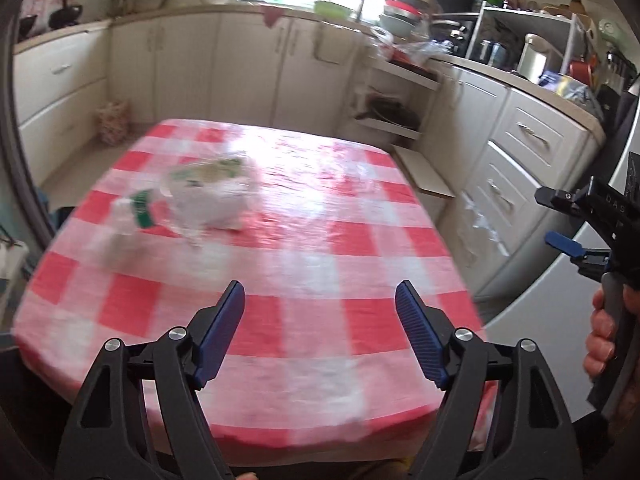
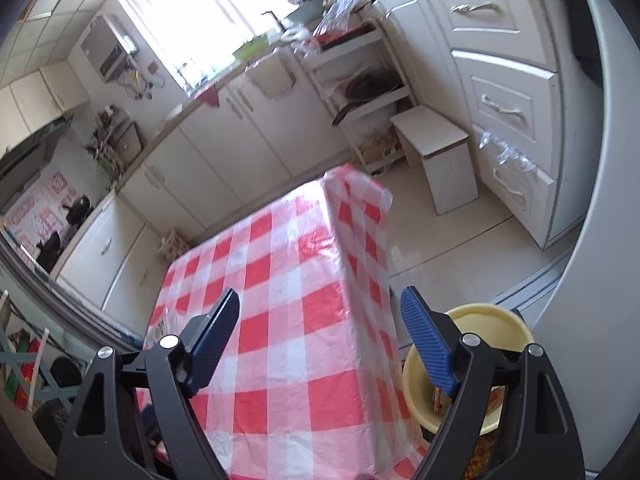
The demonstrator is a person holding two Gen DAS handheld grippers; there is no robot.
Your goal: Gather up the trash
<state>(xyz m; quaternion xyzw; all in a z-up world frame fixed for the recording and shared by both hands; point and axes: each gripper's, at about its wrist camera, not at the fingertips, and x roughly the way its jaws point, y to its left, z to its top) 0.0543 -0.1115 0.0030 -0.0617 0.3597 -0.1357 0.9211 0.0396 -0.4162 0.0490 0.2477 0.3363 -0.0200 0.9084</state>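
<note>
A table with a red and white checked cloth (image 1: pixel 280 264) fills the left wrist view. On its left part lie a crumpled clear plastic bag with white and green contents (image 1: pixel 212 196) and a small white and green wrapper (image 1: pixel 128 216), both blurred. My left gripper (image 1: pixel 320 312) is open and empty above the table's near edge. My right gripper (image 2: pixel 320 320) is open and empty over the table's right side (image 2: pixel 288 300); it also shows at the right edge of the left wrist view (image 1: pixel 576 220). A yellow bin (image 2: pixel 472 364) stands on the floor beside the table, under the right gripper's right finger.
White kitchen cabinets (image 1: pixel 192 68) and drawers (image 2: pixel 500 60) line the walls. A small white step stool (image 2: pixel 444 156) stands on the floor past the table's far corner. An open shelf with pans (image 2: pixel 368 88) is beside it. A cluttered counter (image 1: pixel 420 32) runs under the window.
</note>
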